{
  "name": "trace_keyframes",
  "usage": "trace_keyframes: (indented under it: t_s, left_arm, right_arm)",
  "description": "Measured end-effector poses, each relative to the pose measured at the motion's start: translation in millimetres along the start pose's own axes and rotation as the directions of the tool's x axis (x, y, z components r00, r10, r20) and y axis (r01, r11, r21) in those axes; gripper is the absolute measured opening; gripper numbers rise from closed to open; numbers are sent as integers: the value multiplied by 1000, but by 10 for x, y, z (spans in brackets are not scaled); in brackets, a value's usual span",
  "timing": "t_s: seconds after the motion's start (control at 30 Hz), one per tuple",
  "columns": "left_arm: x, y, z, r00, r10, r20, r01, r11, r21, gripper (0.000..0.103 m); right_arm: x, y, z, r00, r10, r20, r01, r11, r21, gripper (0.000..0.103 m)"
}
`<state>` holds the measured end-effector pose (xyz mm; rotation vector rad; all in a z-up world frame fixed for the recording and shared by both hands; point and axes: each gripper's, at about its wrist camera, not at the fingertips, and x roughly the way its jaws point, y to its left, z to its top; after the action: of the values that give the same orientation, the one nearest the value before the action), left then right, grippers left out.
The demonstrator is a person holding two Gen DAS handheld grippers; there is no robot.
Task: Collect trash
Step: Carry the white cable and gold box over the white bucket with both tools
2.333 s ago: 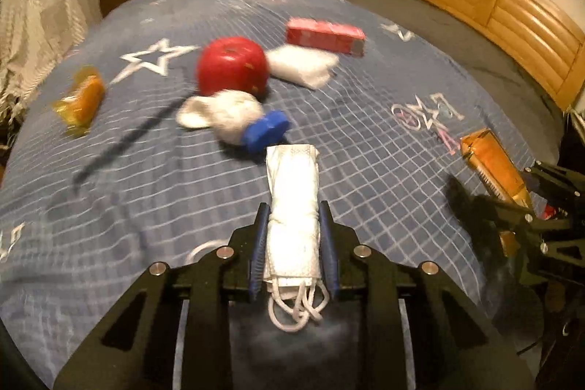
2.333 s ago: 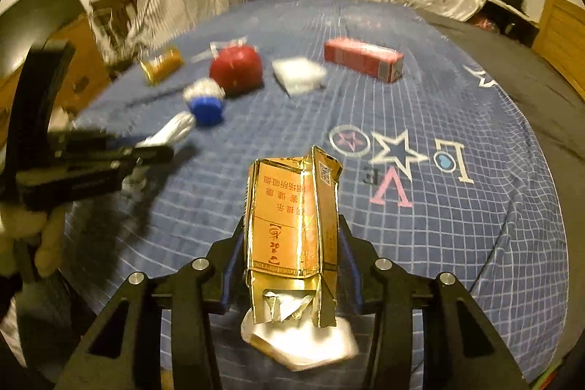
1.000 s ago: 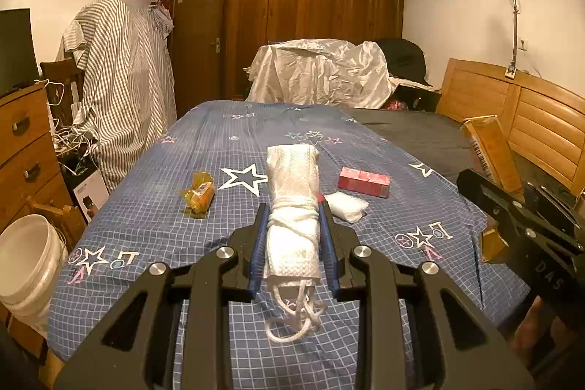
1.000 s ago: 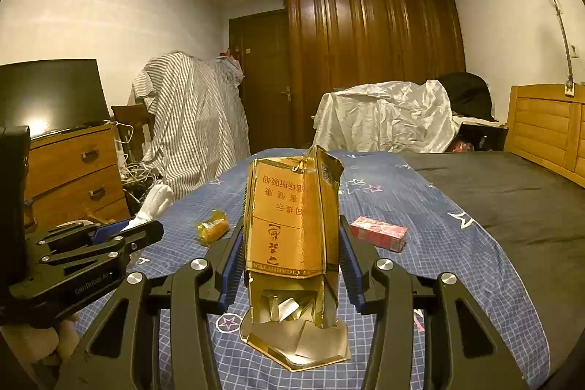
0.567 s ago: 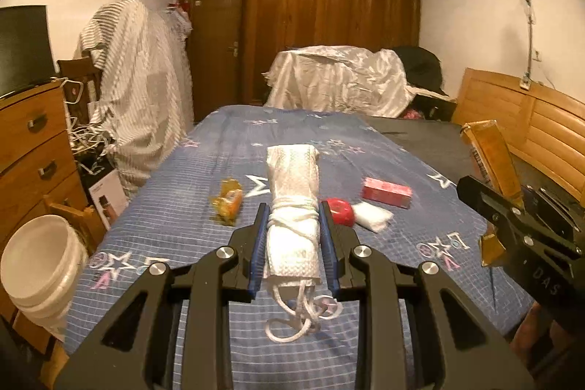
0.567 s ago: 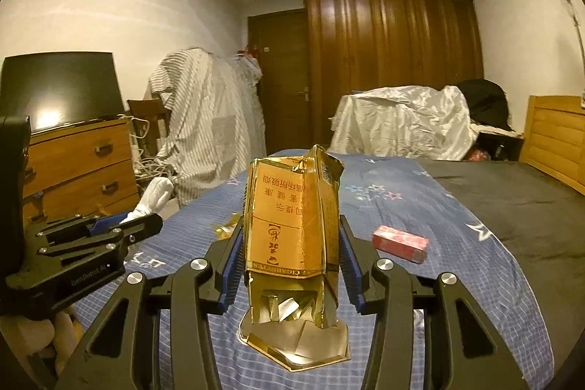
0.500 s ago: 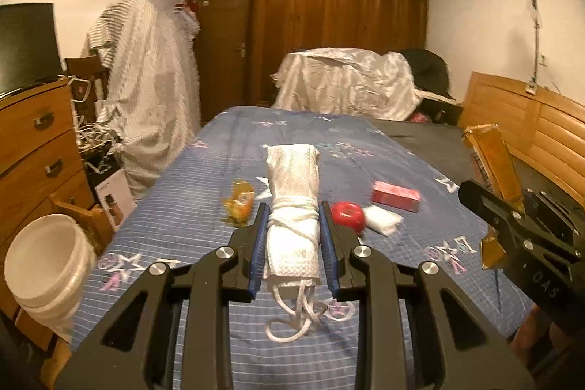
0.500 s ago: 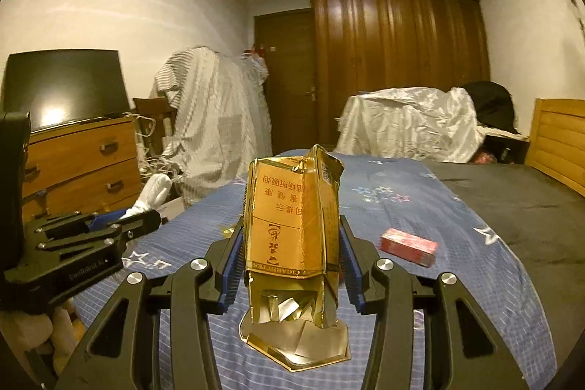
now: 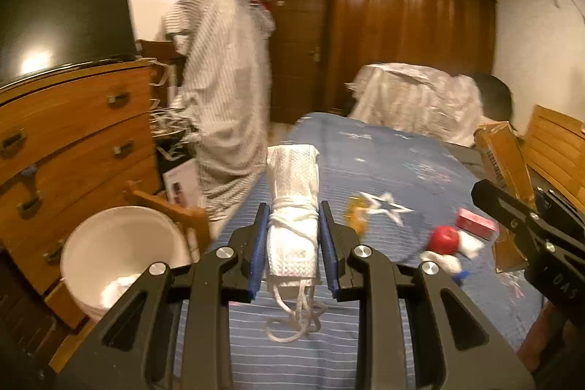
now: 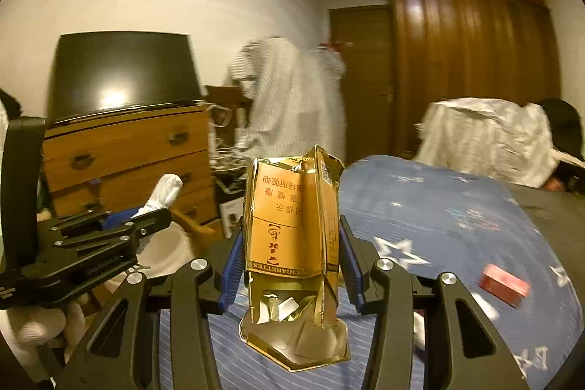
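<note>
Bed (image 9: 384,163) with blue star cover: red ball (image 9: 443,239), red box (image 9: 475,220), orange wrapper (image 9: 357,211) lying on it.
White bucket (image 9: 120,243) on floor, beside bed, left.
Right gripper (image 10: 290,258): jaws clamped on gold cigarette pack (image 10: 292,225), upright.
Left gripper (image 9: 292,236): jaws clamped on rolled face mask (image 9: 292,207), raised near bucket.

You see wooden dresser (image 9: 76,134) at left, dark monitor (image 10: 120,75) on top, brown wardrobe (image 9: 409,35) behind, striped sheet (image 9: 223,90) draped nearby.
</note>
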<state>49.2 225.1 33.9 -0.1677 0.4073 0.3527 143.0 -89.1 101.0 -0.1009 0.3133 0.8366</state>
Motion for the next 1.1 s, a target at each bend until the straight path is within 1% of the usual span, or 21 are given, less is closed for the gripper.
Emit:
trace_keyframes:
  t_s: [0.13, 0.23, 0.37, 0.43, 0.5, 0.53, 0.6, 0.73, 0.77, 0.8, 0.83, 0.87, 0.93, 1.0, 1.03, 1.07, 1.1]
  left_arm:
    - [-33, 443, 81, 997, 73, -2, -73, 997, -37, 25]
    - [-55, 736, 126, 993, 121, -7, -122, 991, -63, 25]
    - [-72, 1120, 155, 985, 171, -28, -172, 981, -87, 25]
    - [-65, 1243, 153, 981, 188, -38, -191, 977, -92, 25]
    - [-22, 1409, 155, 977, 202, -63, -208, 973, -101, 26]
    - [-12, 1466, 145, 976, 206, -74, -213, 971, -104, 26]
    - [98, 1646, 157, 970, 215, -108, -227, 968, -111, 26]
    - [323, 1952, 139, 960, 217, -177, -241, 962, -130, 26]
    - [389, 2032, 127, 956, 215, -199, -244, 960, -135, 26]
    - [439, 2095, 110, 953, 213, -215, -246, 960, -137, 26]
    - [510, 2166, 99, 948, 210, -239, -247, 959, -137, 26]
    - [565, 2231, 89, 945, 206, -255, -246, 959, -139, 26]
    - [659, 2345, 61, 936, 198, -290, -246, 959, -141, 26]
    - [766, 2447, 28, 927, 178, -329, -237, 960, -149, 26]
    - [819, 2507, 6, 921, 171, -349, -237, 959, -155, 26]
    - [863, 2553, -12, 916, 169, -365, -239, 958, -156, 26]
    - [894, 2587, -28, 912, 163, -376, -237, 958, -161, 26]
  right_arm:
    - [374, 478, 232, 996, 82, -27, -83, 996, -34, 48]
    - [683, 859, 377, 988, 142, -59, -146, 987, -61, 48]
    - [1130, 1377, 533, 970, 214, -116, -225, 971, -83, 48]
    - [1323, 1565, 586, 960, 239, -143, -253, 964, -88, 48]
    - [1578, 1785, 641, 943, 272, -189, -291, 954, -79, 48]
    - [1680, 1841, 649, 938, 279, -204, -300, 951, -77, 48]
    - [1955, 2020, 676, 915, 310, -260, -336, 940, -63, 48]
    - [2426, 2281, 705, 870, 340, -358, -381, 923, -49, 48]
    - [2605, 2377, 719, 847, 353, -396, -397, 917, -31, 48]
    - [2685, 2400, 684, 837, 353, -419, -401, 916, -30, 48]
    - [2818, 2469, 671, 819, 354, -452, -410, 911, -30, 48]
    - [2927, 2506, 662, 807, 355, -471, -414, 910, -23, 48]
    - [3146, 2580, 617, 771, 364, -522, -425, 905, 3, 48]
    - [3396, 2678, 551, 727, 358, -586, -430, 903, 17, 48]
    - [3464, 2690, 511, 715, 355, -603, -432, 902, 18, 48]
    - [3580, 2743, 456, 690, 351, -633, -435, 900, 25, 48]
    - [3663, 2775, 417, 672, 346, -655, -434, 900, 30, 48]
